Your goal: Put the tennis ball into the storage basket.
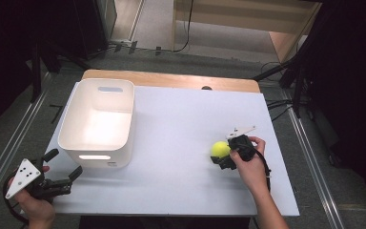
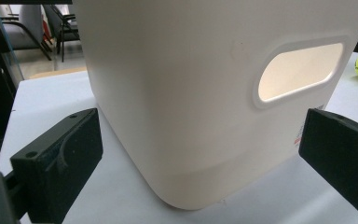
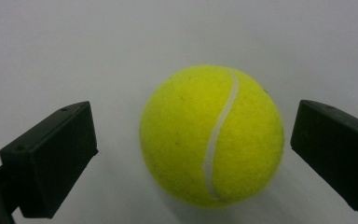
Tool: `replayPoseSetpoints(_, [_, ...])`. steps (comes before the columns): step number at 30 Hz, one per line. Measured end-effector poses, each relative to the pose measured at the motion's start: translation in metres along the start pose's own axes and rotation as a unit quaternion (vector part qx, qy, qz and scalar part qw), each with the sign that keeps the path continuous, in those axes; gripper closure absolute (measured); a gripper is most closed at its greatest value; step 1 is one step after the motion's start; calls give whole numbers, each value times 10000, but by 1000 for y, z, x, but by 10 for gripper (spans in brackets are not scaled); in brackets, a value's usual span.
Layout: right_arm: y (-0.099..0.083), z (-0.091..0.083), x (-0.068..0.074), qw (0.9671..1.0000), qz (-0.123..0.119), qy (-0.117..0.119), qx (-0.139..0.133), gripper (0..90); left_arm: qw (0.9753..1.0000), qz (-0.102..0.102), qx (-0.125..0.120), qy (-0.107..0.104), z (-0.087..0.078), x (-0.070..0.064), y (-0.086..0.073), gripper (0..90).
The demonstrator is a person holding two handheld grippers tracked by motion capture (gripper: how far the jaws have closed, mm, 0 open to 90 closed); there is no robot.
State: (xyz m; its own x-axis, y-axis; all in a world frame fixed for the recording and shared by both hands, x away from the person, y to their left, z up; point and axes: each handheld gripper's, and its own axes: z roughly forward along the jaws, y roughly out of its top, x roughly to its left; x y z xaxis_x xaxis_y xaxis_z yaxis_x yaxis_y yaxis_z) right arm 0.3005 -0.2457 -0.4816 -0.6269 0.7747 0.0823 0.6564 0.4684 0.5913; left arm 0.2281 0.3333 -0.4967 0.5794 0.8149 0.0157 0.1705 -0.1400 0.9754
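A white table (image 1: 171, 157) carries everything here, its far edge showing a strip of bare wood. Toward the table's left edge stands a white plastic bin (image 1: 97, 121), open at the top and empty as far as can be seen, with oval handle slots cut in its near and far walls; it looks set out as the place where the ball is meant to go. Near the right edge, well apart from the bin, a yellow tennis ball (image 3: 212, 135) rests on the bare surface. The right gripper (image 3: 191, 149), held in the person's right hand, sits low over the table with its two black jaws spread wide, one on each side of the ball; a gap shows on both sides, so nothing is clamped yet (the ball lies squarely between the jaws, lined up for a grasp). The left gripper (image 2: 200, 158) waits at the near left corner, just beside the bin's near wall, its jaws also spread apart and holding nothing, pointed at the handle slot, probably ready to steady the bin.
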Motion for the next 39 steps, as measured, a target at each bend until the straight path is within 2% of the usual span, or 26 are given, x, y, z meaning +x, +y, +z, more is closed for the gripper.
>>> replayPoseSetpoints(9, [1, 6, -1, 9998, 47, -25, 184, 0, 10000, -5, -10, -3, 0, 0, 0, 0])
replayPoseSetpoints(11, [1, 6, -1, 9997, 76, -75, 200, 122, 10000, -8, -9, 1, 0, 0, 0, 0])
replayPoseSetpoints(16, [2, 8, -1, 9993, 231, -158, 263, 126, 10000, -11, -11, 0, 0, 0, 0, 0])
replayPoseSetpoints(22, [2, 10, -2, 9993, 192, -83, 321, 129, 10000, -12, 3, 3, 0, 0, 0, 0])
replayPoseSetpoints(24, [3, 11, -1, 9991, 262, -95, 319, 139, 10000, -11, 4, 2, 0, 0, 0, 0])
replayPoseSetpoints(26, [3, 11, -2, 9992, 222, -105, 320, 192, 10000, -12, 7, 1, 0, 0, 0, 0])
replayPoseSetpoints(29, [3, 11, -3, 9990, 255, -155, 329, 220, 10000, -13, 8, 1, 0, 0, 0, 0])
replayPoseSetpoints(39, [3, 10, -4, 9990, 286, -114, 328, 229, 10000, -10, 23, 1, 0, 0, 0, 0])
